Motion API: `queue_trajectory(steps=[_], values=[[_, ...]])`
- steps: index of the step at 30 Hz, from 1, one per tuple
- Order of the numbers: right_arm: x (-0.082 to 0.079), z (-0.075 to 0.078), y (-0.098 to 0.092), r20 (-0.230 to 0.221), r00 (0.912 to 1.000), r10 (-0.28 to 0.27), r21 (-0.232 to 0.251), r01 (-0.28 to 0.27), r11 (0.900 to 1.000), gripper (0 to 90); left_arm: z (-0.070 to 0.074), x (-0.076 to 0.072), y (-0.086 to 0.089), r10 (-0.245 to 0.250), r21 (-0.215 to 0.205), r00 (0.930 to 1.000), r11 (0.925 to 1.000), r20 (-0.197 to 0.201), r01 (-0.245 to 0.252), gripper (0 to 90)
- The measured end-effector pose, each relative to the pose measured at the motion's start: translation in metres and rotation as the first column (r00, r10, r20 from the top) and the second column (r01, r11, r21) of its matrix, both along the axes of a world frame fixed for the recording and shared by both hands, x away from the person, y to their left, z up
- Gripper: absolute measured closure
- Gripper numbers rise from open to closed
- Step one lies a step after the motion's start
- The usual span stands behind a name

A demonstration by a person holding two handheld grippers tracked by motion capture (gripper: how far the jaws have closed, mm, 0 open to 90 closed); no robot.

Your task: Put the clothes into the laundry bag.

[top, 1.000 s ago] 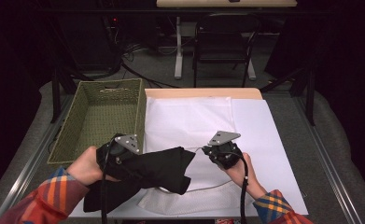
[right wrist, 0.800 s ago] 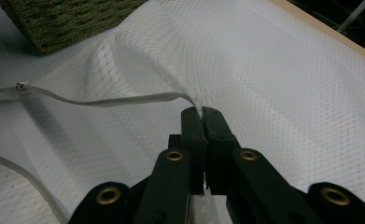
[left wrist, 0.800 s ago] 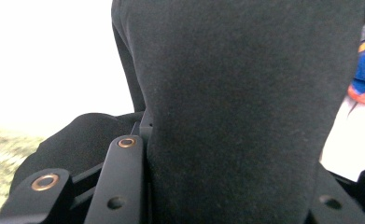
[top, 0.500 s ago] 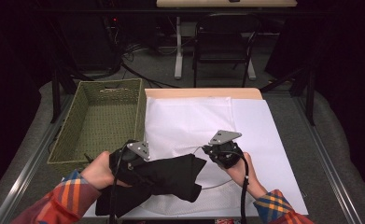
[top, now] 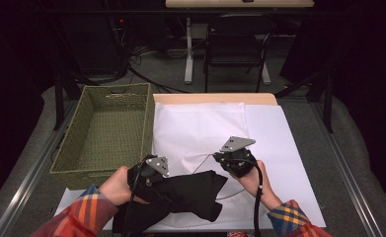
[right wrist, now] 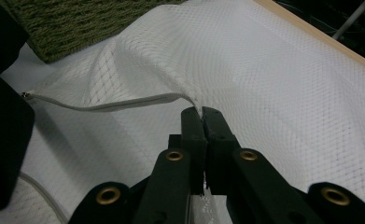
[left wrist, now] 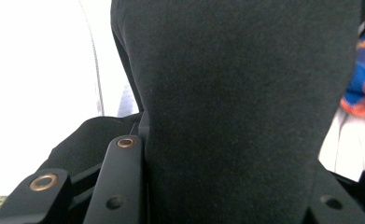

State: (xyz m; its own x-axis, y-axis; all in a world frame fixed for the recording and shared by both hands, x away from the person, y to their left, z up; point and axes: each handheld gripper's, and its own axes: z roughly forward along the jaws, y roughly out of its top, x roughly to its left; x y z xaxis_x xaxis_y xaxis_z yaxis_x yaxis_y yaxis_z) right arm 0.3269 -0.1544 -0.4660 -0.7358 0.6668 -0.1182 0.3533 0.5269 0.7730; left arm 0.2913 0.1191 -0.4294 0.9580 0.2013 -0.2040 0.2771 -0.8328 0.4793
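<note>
- The right gripper (right wrist: 202,112) has its two black fingers (right wrist: 192,128) pressed together on the zippered rim of a white mesh laundry bag (right wrist: 273,84), lifting that edge so the mouth gapes toward the left of the right gripper view.
- The zipper edge (right wrist: 105,105) runs from the pinch to a small metal end near the dark cloth.
- In the high view the right gripper (top: 219,159) sits near the middle of the white bag (top: 205,126), with a grey three-cornered plate on top and a black cable trailing back along the forearm.
- The left gripper (top: 153,173) is clamped on a bundled black fabric garment (left wrist: 236,107); the cloth wedges between its fingers (left wrist: 119,182) and rises thick ahead of the camera.
- The black garment (top: 190,195) lies at the near edge of the tabletop (top: 215,98), its right end overlapping the bag's near part, just beside the right gripper.
- Both forearms wear plaid sleeves (top: 82,215) of orange and blue.
- A green woven rectangular basket (top: 82,123) stands to the left, touching the bag's left edge.
</note>
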Motion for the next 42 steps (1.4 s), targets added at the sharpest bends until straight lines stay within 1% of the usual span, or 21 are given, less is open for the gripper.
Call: queue_trajectory(steps=[2, 4, 6, 9, 15, 18, 22, 24, 25, 27, 29, 30, 31, 32, 34, 35, 36, 37, 40, 41, 42], values=[[0.0, 0.0, 0.0, 0.004, 1.0, 0.001, -0.006, -0.001, 1.0, 88.7, -0.003, -0.001, -0.003, 0.015, 0.009, 0.9999, 0.9998, 0.008, -0.015, 62.3], [0.0, 0.0, 0.001, 0.007, 1.0, 0.002, -0.006, -0.002, 1.0, 88.7, -0.006, -0.001, -0.006, 0.011, 0.032, 0.9998, 0.9994, 0.016, -0.012, 62.3], [0.0, 0.001, 0.001, 0.004, 1.0, 0.0, 0.001, 0.0, 1.0, 88.7, -0.01, -0.002, -0.011, 0.014, 0.044, 0.9998, 0.9989, 0.017, -0.014, 62.3], [-0.001, 0.002, 0.001, 0.006, 1.0, -0.003, 0.005, 0.003, 1.0, 88.7, -0.015, -0.002, -0.018, 0.028, 0.073, 0.9985, 0.9969, 0.048, -0.031, 62.3], [-0.002, 0.004, 0.001, 0.006, 1.0, -0.007, 0.004, 0.007, 1.0, 89.2, -0.033, 0.004, -0.026, 0.057, 0.068, 0.9978, 0.9959, 0.034, -0.059, 62.3], [-0.002, 0.003, 0.0, 0.002, 1.0, -0.008, 0.008, 0.008, 1.0, 89.2, -0.042, 0.005, -0.031, 0.073, 0.083, 0.9966, 0.9937, 0.037, -0.076, 62.3], [-0.002, 0.003, 0.0, -0.002, 1.0, -0.009, 0.013, 0.009, 1.0, 89.1, -0.048, 0.007, -0.038, 0.088, 0.102, 0.9953, 0.9906, 0.042, -0.092, 62.3], [-0.003, 0.003, 0.001, -0.006, 1.0, -0.007, 0.016, 0.007, 1.0, 89.1, -0.051, 0.008, -0.04, 0.122, 0.097, 0.9913, 0.9872, 0.048, -0.126, 62.0], [-0.003, 0.004, 0.001, -0.005, 1.0, -0.006, 0.017, 0.006, 1.0, 89.1, -0.054, 0.009, -0.041, 0.153, 0.079, 0.9869, 0.9845, 0.052, -0.157, 61.6], [-0.003, 0.004, 0.001, -0.004, 1.0, -0.002, 0.018, 0.002, 1.0, 89.1, -0.061, 0.011, -0.044, 0.192, 0.07, 0.9798, 0.9782, 0.056, -0.196, 61.4], [-0.004, 0.004, 0.0, -0.005, 1.0, -0.002, 0.019, 0.002, 1.0, 89.1, -0.064, 0.013, -0.046, 0.197, 0.087, 0.979, 0.9757, 0.052, -0.201, 61.2], [-0.004, 0.005, 0.0, -0.005, 1.0, -0.002, 0.021, 0.002, 1.0, 89.1, -0.065, 0.013, -0.047, 0.207, 0.083, 0.9772, 0.9741, 0.046, -0.21, 61.1], [-0.004, 0.005, 0.0, -0.006, 1.0, -0.001, 0.026, 0.002, 1.0, 89.1, -0.066, 0.013, -0.048, 0.214, 0.084, 0.9752, 0.9723, 0.056, -0.218, 61.1], [-0.005, 0.006, 0.0, -0.006, 1.0, -0.001, 0.029, 0.001, 1.0, 89.1, -0.065, 0.013, -0.048, 0.223, 0.088, 0.9724, 0.9695, 0.067, -0.229, 61.1], [-0.006, 0.007, 0.0, -0.001, 1.0, -0.001, 0.03, 0.001, 1.0, 89.1, -0.061, 0.012, -0.048, 0.248, 0.062, 0.9635, 0.9651, 0.102, -0.254, 61.5], [-0.006, 0.007, 0.0, -0.001, 1.0, -0.001, 0.03, 0.001, 1.0, 89.1, -0.061, 0.012, -0.048, 0.248, 0.062, 0.9635, 0.9651, 0.102, -0.254, 61.6], [-0.007, 0.011, 0.0, 0.013, 0.9999, 0.001, 0.038, -0.001, 0.999, 89.1, -0.055, 0.012, -0.047, 0.251, 0.051, 0.9612, 0.9648, 0.114, -0.258, 61.6], [-0.008, 0.012, 0.0, 0.016, 0.9999, 0.0, 0.043, 0.0, 0.999, 89.1, -0.054, 0.014, -0.046, 0.268, 0.038, 0.9567, 0.961, 0.113, -0.274, 61.6], [-0.008, 0.013, 0.001, 0.015, 0.9999, 0.001, 0.044, -0.001, 0.999, 89.1, -0.062, 0.021, -0.046, 0.299, 0.06, 0.9471, 0.9497, 0.116, -0.307, 60.2], [-0.007, 0.011, 0.001, 0.007, 1.0, 0.003, 0.041, -0.003, 0.999, 89.1, -0.066, 0.022, -0.047, 0.299, 0.071, 0.9465, 0.9484, 0.121, -0.309, 58.5], [-0.007, 0.009, 0.002, 0.003, 1.0, 0.005, 0.035, -0.005, 0.999, 89.1, -0.07, 0.024, -0.048, 0.301, 0.084, 0.9476, 0.9469, 0.107, -0.31, 55.7]])
